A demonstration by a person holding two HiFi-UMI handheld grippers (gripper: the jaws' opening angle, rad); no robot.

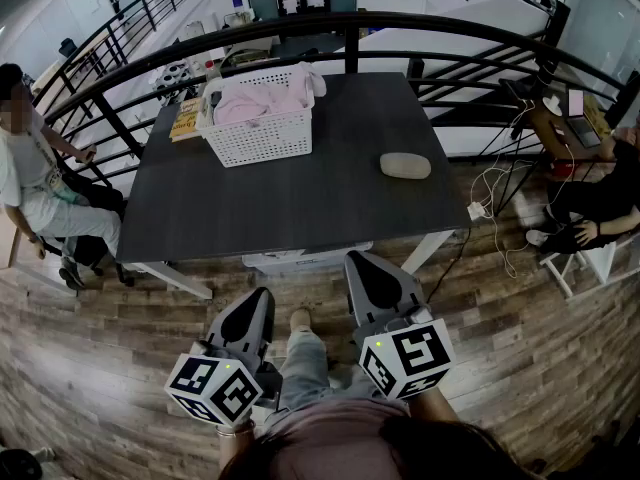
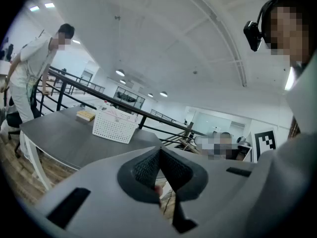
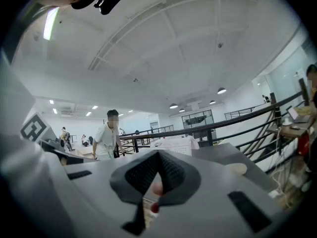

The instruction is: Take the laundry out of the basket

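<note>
Head view: basket (image 1: 262, 133) stands on the table (image 1: 300, 203), with pink laundry (image 1: 262, 101) heaped inside and one piece draped over the rim. Left gripper (image 1: 258, 303) and right gripper (image 1: 362, 266) hang on the near side of the basket, well apart from it.

Left gripper view: jaws clenched together, nothing between them. The basket is far ahead.

Right gripper view: jaws pressed together, empty. The basket is ahead.

Judgement: this is the approach step, and no laundry is out yet. The next move calls for reaching to the basket, spreading the jaws and pinching a top fold.
</note>
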